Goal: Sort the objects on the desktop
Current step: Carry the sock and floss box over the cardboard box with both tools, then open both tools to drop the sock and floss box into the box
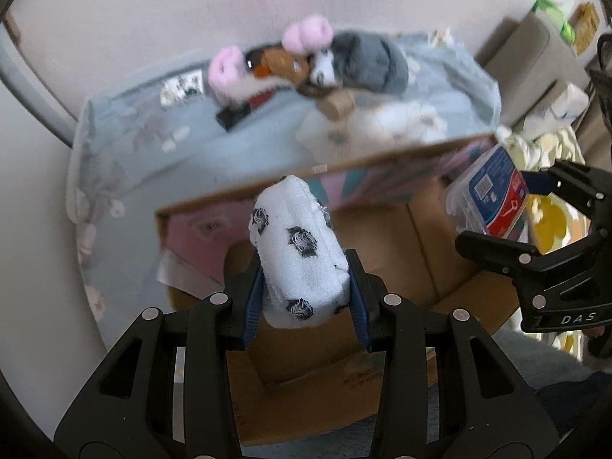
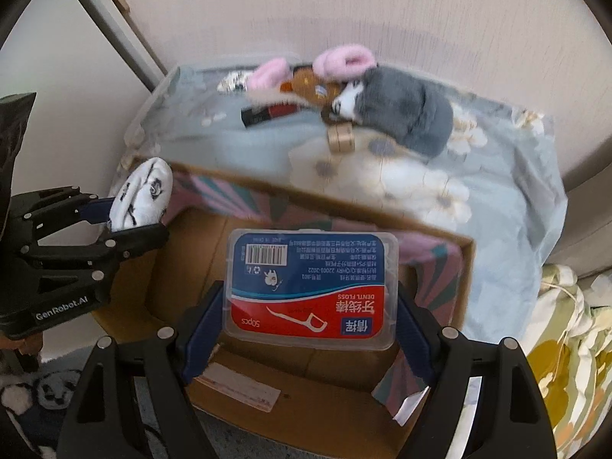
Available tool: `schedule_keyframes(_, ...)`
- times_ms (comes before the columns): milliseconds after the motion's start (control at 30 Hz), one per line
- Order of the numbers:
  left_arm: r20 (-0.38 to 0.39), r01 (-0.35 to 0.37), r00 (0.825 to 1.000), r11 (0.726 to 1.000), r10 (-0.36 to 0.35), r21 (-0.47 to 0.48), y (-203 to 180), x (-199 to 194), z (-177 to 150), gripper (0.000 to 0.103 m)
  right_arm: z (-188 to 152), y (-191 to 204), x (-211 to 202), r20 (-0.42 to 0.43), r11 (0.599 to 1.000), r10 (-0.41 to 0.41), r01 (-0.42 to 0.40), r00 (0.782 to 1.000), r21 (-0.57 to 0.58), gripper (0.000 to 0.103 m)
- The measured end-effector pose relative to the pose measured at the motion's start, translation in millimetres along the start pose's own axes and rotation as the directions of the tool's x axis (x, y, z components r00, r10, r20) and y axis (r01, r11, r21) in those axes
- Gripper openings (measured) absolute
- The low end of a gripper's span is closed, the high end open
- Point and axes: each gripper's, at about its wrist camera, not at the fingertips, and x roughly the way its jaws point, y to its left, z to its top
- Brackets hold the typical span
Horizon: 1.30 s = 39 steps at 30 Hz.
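Observation:
My left gripper (image 1: 306, 290) is shut on a rolled white sock with black spots (image 1: 298, 252) and holds it over the open cardboard box (image 1: 382, 229). The sock also shows in the right wrist view (image 2: 143, 195), at the box's left edge. My right gripper (image 2: 310, 313) is shut on a clear plastic dental floss box with a blue and red label (image 2: 311, 287), above the same cardboard box (image 2: 344, 401). The floss box shows in the left wrist view (image 1: 489, 199) at the right, held by the right gripper (image 1: 535, 218).
Beyond the box lies a pale blue flowered cloth (image 2: 478, 160) with a grey plush toy (image 2: 405, 111), pink fluffy items (image 2: 344, 59), a dark lipstick-like tube (image 2: 267, 113) and a small tan cylinder (image 2: 340, 137). A yellow-patterned cloth (image 2: 566, 344) lies at the right.

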Motion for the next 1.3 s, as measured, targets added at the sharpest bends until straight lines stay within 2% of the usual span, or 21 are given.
schedule_keyframes(233,-0.074,0.003,0.997,1.0,-0.001,0.015,-1,30,-8,0.036,-7,-2,24,-0.055,0.999,-0.013,0.016,0.998,0.048,0.078)
schedule_keyframes(600,-0.125,-0.007,0.992,1.0,0.009,0.018,-2,54,-15,0.036,-14,-1,41,-0.101,0.994,0.0,0.011,0.995,0.105,0.079)
schedule_keyframes(700,-0.139,-0.003,0.99,1.0,0.004,0.009,1,58,-16,0.036,-16,-2,42,-0.116,0.988,-0.002,0.02,0.993,0.156,0.079)
schedule_keyframes(933,-0.138,-0.005,0.99,1.0,0.007,0.018,1,57,-17,0.036,-14,-1,47,-0.141,0.985,0.006,0.018,0.99,0.171,0.079)
schedule_keyframes(1000,-0.148,0.011,0.989,1.0,-0.009,0.009,3,57,-17,0.039,-13,-2,49,-0.147,0.981,0.006,0.023,0.989,0.191,0.079)
schedule_keyframes(1067,-0.182,0.031,0.983,0.999,-0.037,-0.035,7,59,-16,0.05,-11,-4,50,-0.146,0.978,0.034,-0.003,0.989,0.208,0.079)
schedule_keyframes(1100,-0.188,0.046,0.981,0.997,-0.056,-0.057,9,60,-16,0.052,-11,-5,50,-0.147,0.976,0.048,-0.016,0.988,0.216,0.079)
schedule_keyframes(1167,-0.182,0.088,0.978,0.994,-0.1,-0.072,10,57,-15,0.066,-11,-5,50,-0.15,0.975,0.08,-0.046,0.985,0.217,0.088)
schedule_keyframes(1200,-0.183,0.104,0.976,0.992,-0.115,-0.067,8,55,-15,0.069,-11,-4,48,-0.141,0.975,0.095,-0.063,0.985,0.212,0.089)
schedule_keyframes(1300,-0.184,0.066,0.98,0.998,-0.069,-0.021,0,52,-14,0.073,-10,-3,42,-0.132,0.97,0.106,-0.073,0.986,0.23,0.095)
